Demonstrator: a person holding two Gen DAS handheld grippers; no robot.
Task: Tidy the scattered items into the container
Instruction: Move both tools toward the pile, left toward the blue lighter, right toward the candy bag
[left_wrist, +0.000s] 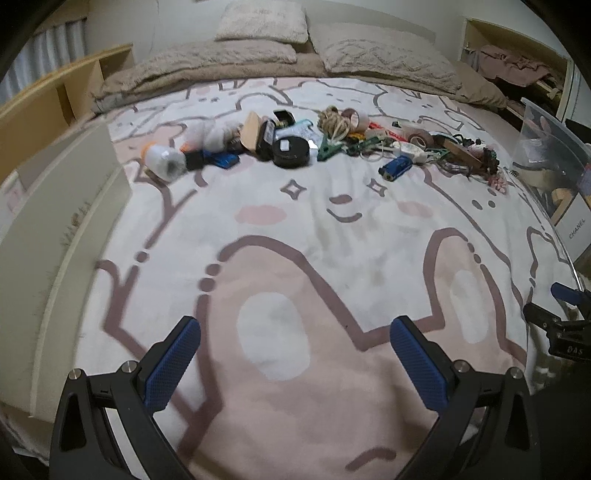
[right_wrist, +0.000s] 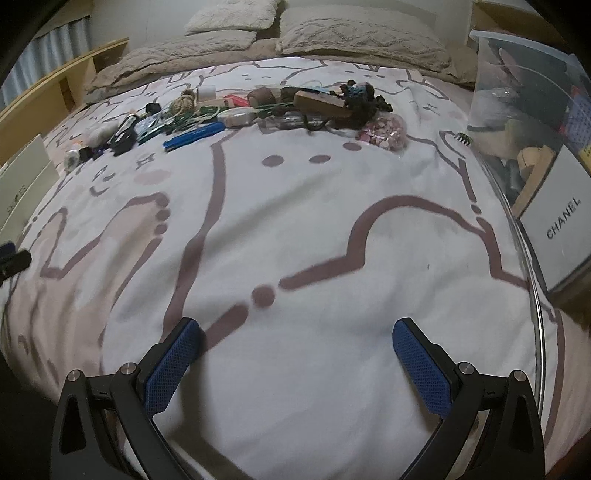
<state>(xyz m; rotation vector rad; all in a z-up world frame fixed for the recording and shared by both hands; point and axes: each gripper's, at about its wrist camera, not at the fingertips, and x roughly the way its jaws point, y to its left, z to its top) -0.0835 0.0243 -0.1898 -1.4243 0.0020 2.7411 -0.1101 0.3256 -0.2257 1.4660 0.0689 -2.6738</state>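
A row of scattered small items lies across the far part of the bed blanket (left_wrist: 295, 229): a white thread spool (left_wrist: 165, 161), a round black tin (left_wrist: 290, 150), a coil of twine (left_wrist: 334, 122), a tape roll (left_wrist: 356, 119), a green clip (left_wrist: 327, 148) and a blue object (left_wrist: 396, 167). In the right wrist view I see the blue object (right_wrist: 194, 137), a bag of pink pieces (right_wrist: 384, 132) and a wooden block (right_wrist: 321, 104). A clear plastic container (right_wrist: 524, 92) stands at the right; it also shows in the left wrist view (left_wrist: 554, 155). My left gripper (left_wrist: 295, 354) and right gripper (right_wrist: 297, 354) are open, empty, near the blanket's front.
A white CHANEL box (right_wrist: 557, 221) sits inside the container. Pillows (left_wrist: 384, 55) and a folded beige duvet (left_wrist: 207, 62) lie at the bed's head. A wooden shelf (left_wrist: 55, 96) and white panels (left_wrist: 55, 221) line the left side. A small comb clip (right_wrist: 463, 139) lies by the container.
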